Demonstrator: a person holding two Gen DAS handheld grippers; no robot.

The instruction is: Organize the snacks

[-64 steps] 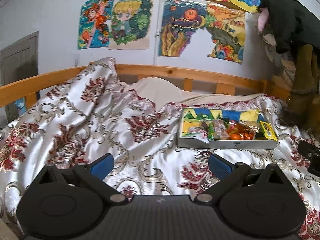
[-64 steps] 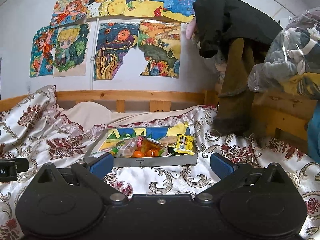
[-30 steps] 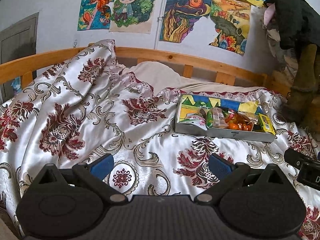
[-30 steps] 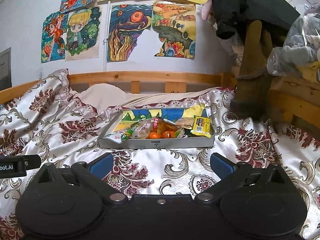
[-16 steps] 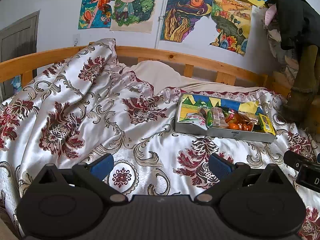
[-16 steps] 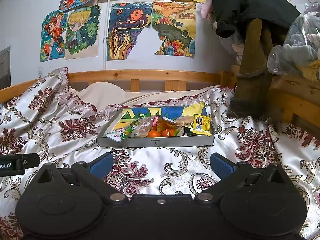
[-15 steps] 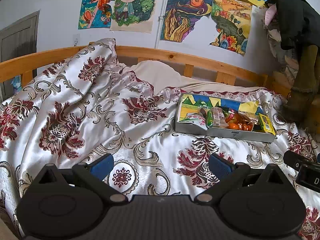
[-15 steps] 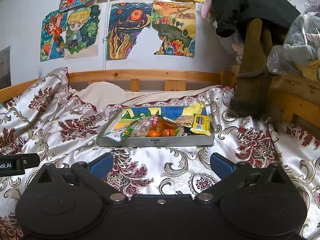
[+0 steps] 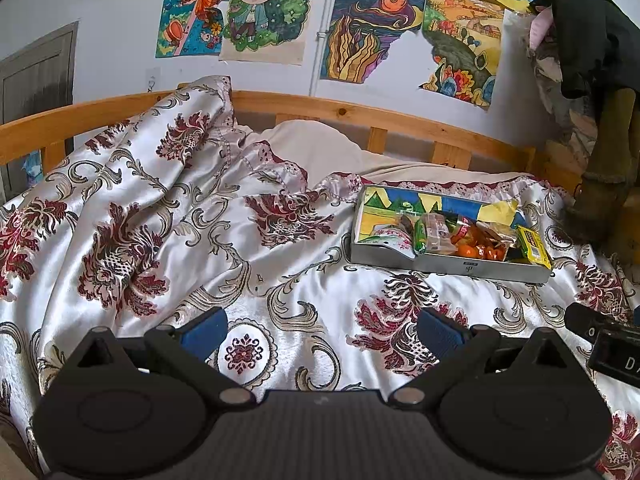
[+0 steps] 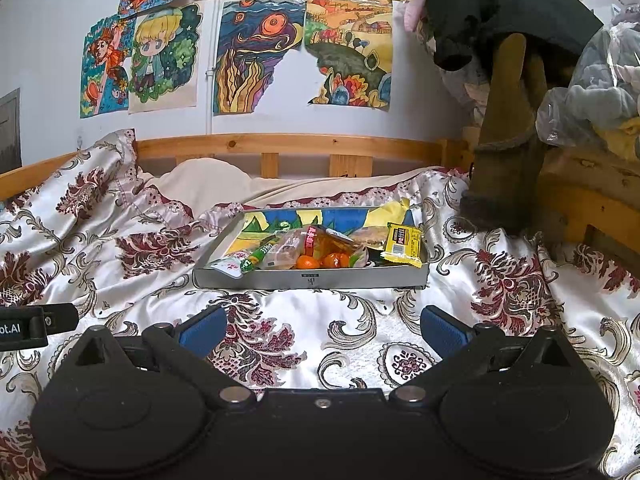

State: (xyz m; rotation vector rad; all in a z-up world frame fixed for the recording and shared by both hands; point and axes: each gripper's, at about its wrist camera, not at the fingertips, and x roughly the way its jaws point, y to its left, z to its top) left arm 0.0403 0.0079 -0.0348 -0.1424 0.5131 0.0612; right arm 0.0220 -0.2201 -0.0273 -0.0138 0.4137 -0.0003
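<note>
**Two open grippers above a bed, snack tray ahead**

Left gripper [image 9: 320, 330]: jaws spread wide, blue pads far apart, holding nothing and touching nothing. It hangs over the patterned bedspread [image 9: 160, 220]. The tray [image 9: 448, 266] lies ahead and to its right on the bedspread, well apart from the fingertips. At the right edge of this view, part of the other gripper's black body shows.

Right gripper [image 10: 320, 330]: jaws likewise spread wide and empty, clear of the bedspread [image 10: 500, 288] below. The tray [image 10: 312, 278] lies straight ahead, centred between the fingers, nearer than in the left view but not touching them.

Tray contents, left to right in the right wrist view: a white pouch [image 10: 228, 266] at the front left corner, overhanging the rim; a green stick pack [image 10: 258, 255]; a clear wrapped snack [image 10: 286, 254]; small oranges [image 10: 324, 261] in a clear bag at the front wall; a yellow packet [image 10: 402, 244] leaning at the right end. The tray's left rear floor, lined with a coloured drawing, is bare.

Background: a wooden bed rail [image 10: 300, 146] behind the tray, a pale pillow [image 10: 208, 184] to its left rear, drawings [image 10: 256, 56] on the wall, and dark clothing [image 10: 504, 8] hung at the right.
</note>
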